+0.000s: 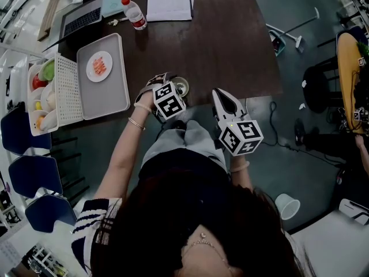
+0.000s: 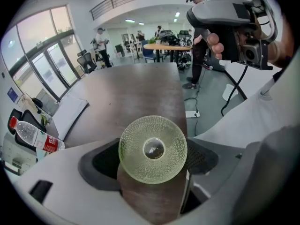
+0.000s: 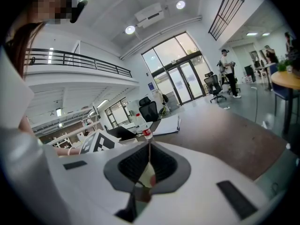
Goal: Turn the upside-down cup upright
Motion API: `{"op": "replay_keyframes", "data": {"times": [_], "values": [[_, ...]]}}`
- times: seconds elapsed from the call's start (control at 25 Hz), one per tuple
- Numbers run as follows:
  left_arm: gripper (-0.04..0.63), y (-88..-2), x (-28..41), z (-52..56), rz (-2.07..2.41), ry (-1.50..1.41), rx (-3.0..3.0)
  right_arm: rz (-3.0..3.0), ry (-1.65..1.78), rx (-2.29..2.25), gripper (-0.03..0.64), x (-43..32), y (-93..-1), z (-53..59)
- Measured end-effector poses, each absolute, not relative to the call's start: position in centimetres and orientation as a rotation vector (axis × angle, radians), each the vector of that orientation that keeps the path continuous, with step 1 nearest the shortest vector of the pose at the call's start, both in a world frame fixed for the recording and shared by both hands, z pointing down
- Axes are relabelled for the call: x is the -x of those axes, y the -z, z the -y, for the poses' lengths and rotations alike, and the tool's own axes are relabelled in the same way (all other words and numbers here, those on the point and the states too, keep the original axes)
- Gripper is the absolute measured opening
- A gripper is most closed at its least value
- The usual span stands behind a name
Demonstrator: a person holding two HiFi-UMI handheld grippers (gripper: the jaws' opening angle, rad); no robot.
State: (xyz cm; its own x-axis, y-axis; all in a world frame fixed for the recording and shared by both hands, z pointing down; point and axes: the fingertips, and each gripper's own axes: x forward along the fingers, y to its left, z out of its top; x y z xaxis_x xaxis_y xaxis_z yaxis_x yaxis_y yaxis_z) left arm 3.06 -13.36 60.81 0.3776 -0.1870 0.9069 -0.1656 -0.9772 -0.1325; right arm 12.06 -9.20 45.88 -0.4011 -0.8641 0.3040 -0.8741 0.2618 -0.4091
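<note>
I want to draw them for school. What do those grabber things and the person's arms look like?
The left gripper and right gripper are smooth pale grey shells with dark bumpy pads. Each carries a cube of black-and-white square markers. The left wrist wears a thin bracelet, and the sleeve has dark and white stripes.

Left tongs [image 1: 177, 86] clamped (angled down); right tongs [image 1: 219, 94] closed.

Dark brown table [image 1: 230, 39]: water bottle [image 1: 135, 13], papers [image 1: 168, 0] and laptop [image 1: 83, 19] at far end, glass cup [image 1: 180, 86] near front edge
</note>
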Motion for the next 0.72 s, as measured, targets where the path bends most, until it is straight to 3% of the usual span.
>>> {"op": "replay_keyframes", "data": {"times": [0.72], "values": [[0.400, -58.1, -2.6, 12.8, -0.343, 1.660, 2.629, 2.504, -0.836, -1.687, 0.021, -11.5, -45.8, 8.8]]}}
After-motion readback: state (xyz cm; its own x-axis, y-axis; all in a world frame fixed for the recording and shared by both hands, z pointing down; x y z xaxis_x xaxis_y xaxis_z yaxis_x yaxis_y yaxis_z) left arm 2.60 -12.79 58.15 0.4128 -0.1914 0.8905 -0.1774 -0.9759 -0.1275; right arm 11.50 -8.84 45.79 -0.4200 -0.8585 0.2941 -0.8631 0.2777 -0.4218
